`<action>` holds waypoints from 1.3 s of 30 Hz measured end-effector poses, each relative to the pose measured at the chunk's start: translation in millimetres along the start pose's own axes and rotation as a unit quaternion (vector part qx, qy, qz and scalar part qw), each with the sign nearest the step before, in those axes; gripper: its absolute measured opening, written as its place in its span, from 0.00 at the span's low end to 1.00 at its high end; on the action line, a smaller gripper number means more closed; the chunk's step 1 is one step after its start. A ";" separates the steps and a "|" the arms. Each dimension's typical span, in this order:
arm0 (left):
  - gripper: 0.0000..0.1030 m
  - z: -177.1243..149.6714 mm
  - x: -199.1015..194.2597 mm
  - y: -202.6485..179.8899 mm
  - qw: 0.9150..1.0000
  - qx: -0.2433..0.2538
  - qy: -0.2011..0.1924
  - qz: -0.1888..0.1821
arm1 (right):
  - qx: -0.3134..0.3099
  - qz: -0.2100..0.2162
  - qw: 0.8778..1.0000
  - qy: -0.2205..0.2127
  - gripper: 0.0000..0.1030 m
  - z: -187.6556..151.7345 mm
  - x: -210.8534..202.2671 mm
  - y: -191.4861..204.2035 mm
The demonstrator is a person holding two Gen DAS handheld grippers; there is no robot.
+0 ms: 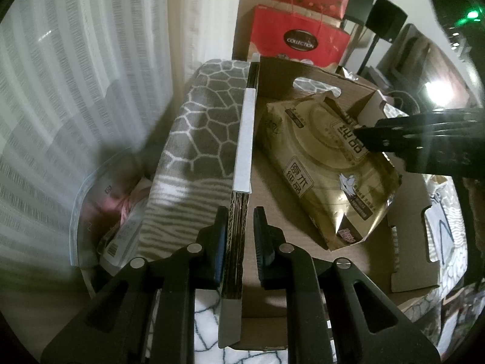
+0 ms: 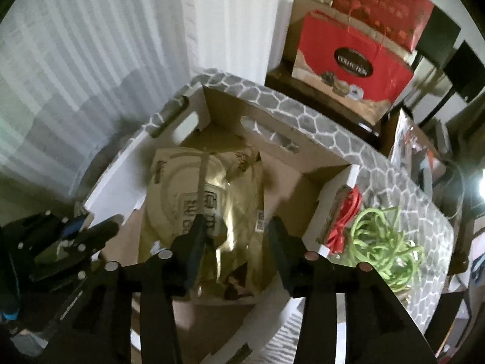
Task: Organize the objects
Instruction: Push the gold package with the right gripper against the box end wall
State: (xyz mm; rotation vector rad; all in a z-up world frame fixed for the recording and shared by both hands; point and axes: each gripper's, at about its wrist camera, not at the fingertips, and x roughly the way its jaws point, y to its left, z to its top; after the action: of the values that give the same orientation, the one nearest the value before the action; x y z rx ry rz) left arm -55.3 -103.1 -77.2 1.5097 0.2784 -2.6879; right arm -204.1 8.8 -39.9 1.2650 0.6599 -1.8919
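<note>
Left wrist view: the left gripper (image 1: 239,233) has its jaws narrow, clamped on the box (image 1: 239,200) wall edge, which runs toward 12 o'clock between the pads. The gold pack (image 1: 321,163) lies inside the box at 2 o'clock, under the right gripper (image 1: 360,139). In the right wrist view the right gripper (image 2: 235,236) hangs over the pack (image 2: 212,188), jaws parted and gripping nothing; cords (image 2: 379,236) lie at 3 o'clock outside the box (image 2: 327,212).
</note>
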 end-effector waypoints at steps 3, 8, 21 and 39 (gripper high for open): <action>0.14 0.3 0.8 0.4 1.000 -0.001 0.000 -0.002 | -0.001 0.005 1.000 0.023 0.47 2.2 15.2 -1.4; 0.14 0.5 0.9 2.1 1.000 -0.002 0.001 -0.002 | -0.029 -0.010 0.999 0.020 0.20 4.0 22.3 7.8; 0.14 1.8 0.7 4.8 1.000 -0.005 0.001 -0.007 | -0.143 -0.085 0.986 -0.034 0.05 19.9 -18.3 28.2; 0.16 3.3 2.0 5.3 1.000 -0.007 0.003 -0.010 | -0.276 -0.168 0.946 0.002 0.21 36.4 40.9 45.1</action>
State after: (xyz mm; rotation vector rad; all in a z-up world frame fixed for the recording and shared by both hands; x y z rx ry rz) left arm -58.4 -108.8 -78.0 1.5191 0.3135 -2.6918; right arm -196.3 -57.3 -64.5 0.8280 1.3668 -1.7735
